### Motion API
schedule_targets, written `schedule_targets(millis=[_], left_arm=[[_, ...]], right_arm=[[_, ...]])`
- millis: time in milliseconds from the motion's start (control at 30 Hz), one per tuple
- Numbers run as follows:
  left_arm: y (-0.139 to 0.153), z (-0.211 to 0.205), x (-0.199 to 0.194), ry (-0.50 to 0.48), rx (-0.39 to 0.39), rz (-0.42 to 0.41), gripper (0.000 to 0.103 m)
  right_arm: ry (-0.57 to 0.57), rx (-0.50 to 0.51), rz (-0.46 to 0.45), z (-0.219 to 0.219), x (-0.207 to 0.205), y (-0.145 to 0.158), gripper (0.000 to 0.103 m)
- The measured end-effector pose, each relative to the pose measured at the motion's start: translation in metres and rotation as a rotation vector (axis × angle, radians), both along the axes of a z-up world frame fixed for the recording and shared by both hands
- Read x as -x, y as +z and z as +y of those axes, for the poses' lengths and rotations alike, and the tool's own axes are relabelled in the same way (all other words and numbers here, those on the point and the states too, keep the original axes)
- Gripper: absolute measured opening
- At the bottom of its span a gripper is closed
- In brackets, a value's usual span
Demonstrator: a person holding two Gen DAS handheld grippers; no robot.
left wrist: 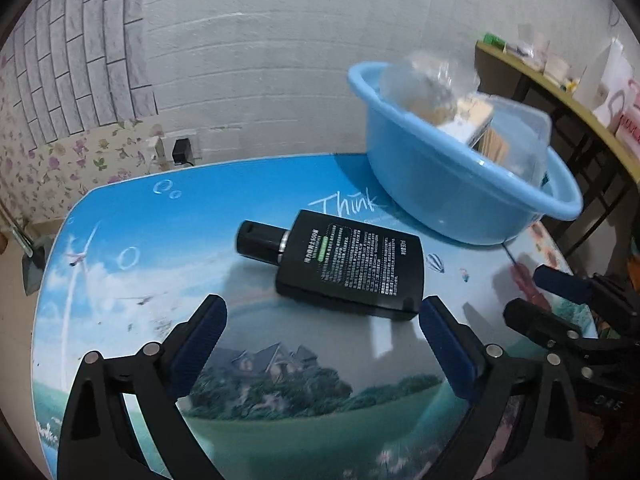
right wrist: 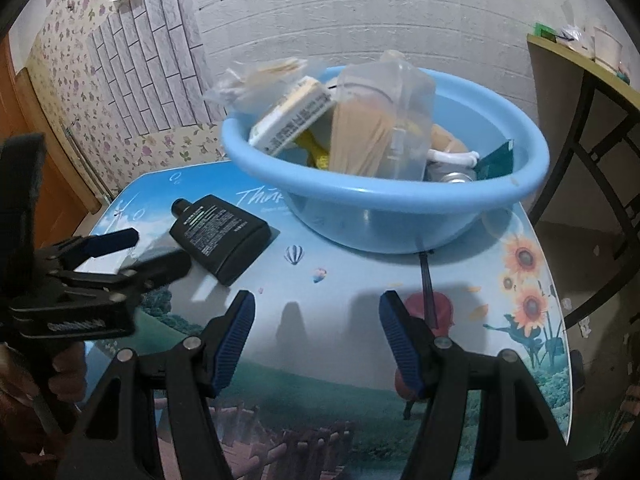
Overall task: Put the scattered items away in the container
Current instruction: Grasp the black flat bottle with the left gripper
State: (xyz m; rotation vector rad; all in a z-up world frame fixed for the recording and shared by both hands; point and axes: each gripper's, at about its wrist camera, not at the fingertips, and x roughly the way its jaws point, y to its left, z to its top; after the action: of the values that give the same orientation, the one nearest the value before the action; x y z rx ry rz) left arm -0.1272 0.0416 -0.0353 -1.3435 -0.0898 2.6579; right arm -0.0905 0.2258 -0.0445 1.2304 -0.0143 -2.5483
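Observation:
A flat black bottle (left wrist: 344, 264) with white print lies on the picture-printed table (left wrist: 120, 264), cap to the left. My left gripper (left wrist: 322, 320) is open, fingers either side of the bottle's near end, just short of it. A light blue plastic basin (left wrist: 460, 184) stands at the table's far right, filled with a clear plastic bag, a cream box and other items. In the right wrist view the bottle (right wrist: 224, 236) lies left of the basin (right wrist: 384, 200). My right gripper (right wrist: 316, 320) is open and empty above the table. The left gripper (right wrist: 132, 252) shows at the left.
A thin dark stick (right wrist: 428, 292) lies on the table in front of the basin, near the right gripper's right finger. A side table (left wrist: 560, 92) with clutter stands to the right. A white brick wall is close behind the table.

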Motion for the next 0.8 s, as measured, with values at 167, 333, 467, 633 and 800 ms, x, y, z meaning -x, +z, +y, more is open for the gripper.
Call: schedule_targets(millis=[167, 333, 467, 633, 800], left_arm=[[-0.007, 0.010, 0.010, 0.004, -0.020, -0.048, 0.097], [-0.011, 0.023, 0.014, -0.010, 0.036, -0.058, 0.097], [-0.014, 0.028, 0.019, 0.015, 0.079, -0.066, 0.098], [-0.016, 0.039, 0.022, 0.002, 0.136, -0.061, 0.099], [-0.018, 0.044, 0.026, -0.013, 0.133, -0.056, 0.099]], right_arm=[[-0.007, 0.012, -0.006, 0.003, 0.006, -0.002, 0.065], [-0.007, 0.031, -0.003, 0.007, 0.006, -0.002, 0.065], [-0.013, 0.052, -0.010, 0.014, 0.007, -0.005, 0.065], [-0.013, 0.067, -0.007, 0.020, 0.005, -0.006, 0.065], [-0.026, 0.077, -0.009, 0.027, 0.004, -0.007, 0.065]])
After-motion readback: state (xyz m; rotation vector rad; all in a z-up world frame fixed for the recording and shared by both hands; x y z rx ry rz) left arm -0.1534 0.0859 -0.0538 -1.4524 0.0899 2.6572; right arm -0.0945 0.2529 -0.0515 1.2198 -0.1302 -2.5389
